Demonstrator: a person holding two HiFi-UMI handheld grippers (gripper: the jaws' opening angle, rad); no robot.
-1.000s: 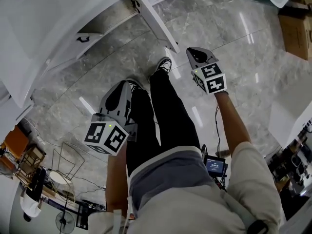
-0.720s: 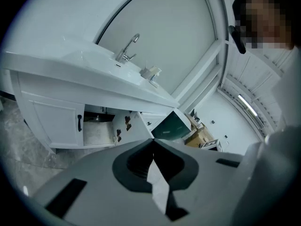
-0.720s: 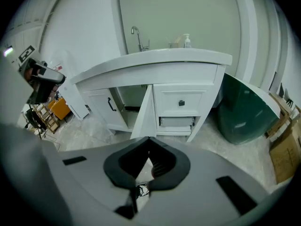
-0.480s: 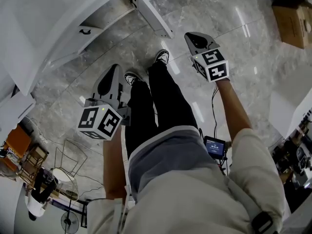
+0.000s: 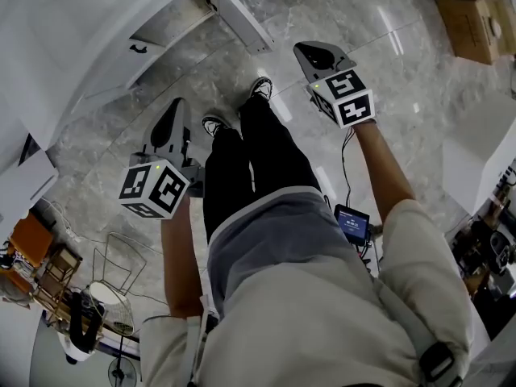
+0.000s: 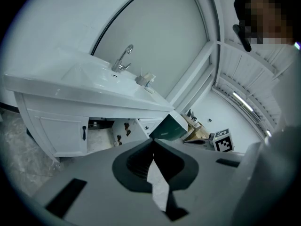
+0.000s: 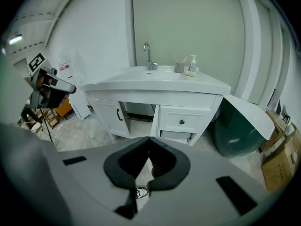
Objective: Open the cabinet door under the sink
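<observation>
Both grippers are far from the work. The left gripper (image 6: 151, 144) has its jaws pressed together with nothing between them, and the right gripper (image 7: 149, 139) is the same, closed and empty. The cabinet under the sink (image 7: 157, 74) stands ahead across the floor, well apart from both. One door (image 5: 238, 16) already stands swung outward, while the door beside it (image 7: 107, 117) is flat and closed. Its black handle (image 7: 119, 112) is upright, on the edge next to the opening. The head view suggests the left gripper is nearer to this handle, so I think it should reach forward, with jaws opened across the handle.
</observation>
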